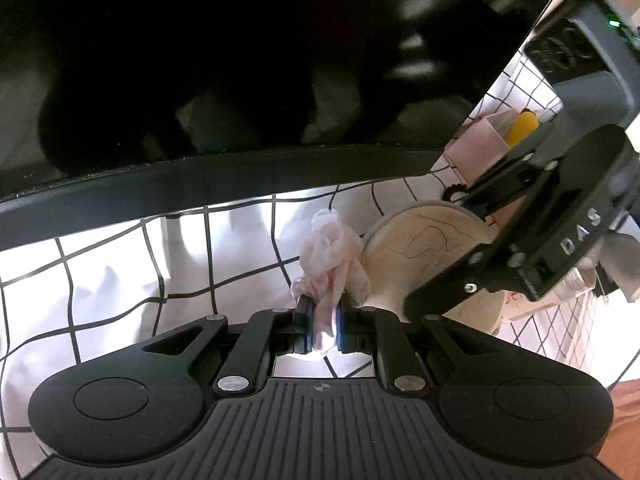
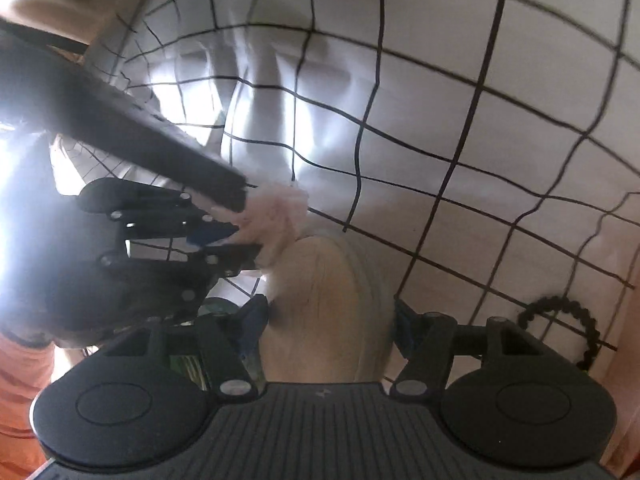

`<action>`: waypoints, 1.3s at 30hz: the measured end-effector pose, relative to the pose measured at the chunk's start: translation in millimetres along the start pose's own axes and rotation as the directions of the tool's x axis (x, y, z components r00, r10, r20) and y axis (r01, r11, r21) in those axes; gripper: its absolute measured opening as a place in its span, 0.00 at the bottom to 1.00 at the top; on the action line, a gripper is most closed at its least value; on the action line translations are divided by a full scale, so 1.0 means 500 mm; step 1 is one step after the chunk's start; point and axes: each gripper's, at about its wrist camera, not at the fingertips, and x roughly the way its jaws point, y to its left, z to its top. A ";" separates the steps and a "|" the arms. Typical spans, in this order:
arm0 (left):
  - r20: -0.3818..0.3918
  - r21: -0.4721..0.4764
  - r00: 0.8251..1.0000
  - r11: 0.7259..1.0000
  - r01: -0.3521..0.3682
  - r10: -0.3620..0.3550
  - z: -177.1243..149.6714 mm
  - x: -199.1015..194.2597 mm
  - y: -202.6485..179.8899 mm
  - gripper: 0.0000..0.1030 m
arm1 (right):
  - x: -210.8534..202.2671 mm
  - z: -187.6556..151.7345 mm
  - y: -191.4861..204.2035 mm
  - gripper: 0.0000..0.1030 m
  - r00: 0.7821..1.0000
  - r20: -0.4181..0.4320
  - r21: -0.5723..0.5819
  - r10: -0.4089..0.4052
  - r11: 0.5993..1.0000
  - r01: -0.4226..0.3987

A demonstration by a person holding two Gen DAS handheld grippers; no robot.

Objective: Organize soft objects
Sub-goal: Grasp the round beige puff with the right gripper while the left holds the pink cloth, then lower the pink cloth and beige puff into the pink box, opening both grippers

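Left gripper [image 1: 323,322]: closed on a thin pink-and-white cloth [image 1: 330,254], the blue pads pinching its lower end. In the right wrist view this gripper [image 2: 236,236] comes in from the left with the cloth [image 2: 276,216] bunched at its tips.

Cloth: crumpled, standing up out of the left pads, its upper bundle touching the left edge of the cushion. It is held just above the grid sheet; whether any of it touches the sheet cannot be told.

Right gripper [image 2: 330,316]: jaws stand wide either side of a round beige cushion [image 2: 320,304]. The cushion fills the gap between the blue pads, and both appear to press its sides. In the left wrist view this gripper [image 1: 436,256] reaches in from the right, over the cushion [image 1: 416,256].

Cushion: round, pale beige with a grey rim and a faint line drawing on its face, tilted on edge. It sits on the sheet just right of the cloth.

Sheet [image 1: 120,280]: white with a black grid, wrinkled, under everything.

Dark panel [image 1: 240,60]: glossy black with a dark rim, fills the top of the left wrist view.

Hair tie [image 2: 560,328]: black, scalloped ring on the sheet right of the cushion.

Pink box [image 1: 480,140]: at the far right, a yellow thing [image 1: 522,128] beside it.

Sleeve [image 2: 20,380]: orange, at lower left of the right wrist view.
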 end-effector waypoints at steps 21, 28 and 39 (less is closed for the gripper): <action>0.186 -0.133 0.952 0.966 -0.222 0.244 -0.154 -0.303 -0.066 0.12 | -0.250 -0.198 0.105 0.38 0.958 0.286 -0.122 0.022 0.992 0.014; 0.288 -0.122 0.908 0.952 -0.280 0.303 -0.194 -0.410 -0.206 0.12 | -0.362 -0.308 0.171 0.38 0.878 0.473 -0.212 -0.071 0.958 0.191; 0.296 0.069 0.944 0.983 -0.173 0.145 -0.087 -0.291 -0.416 0.12 | -0.490 -0.452 0.085 0.38 0.769 0.618 -0.124 -0.162 0.946 0.300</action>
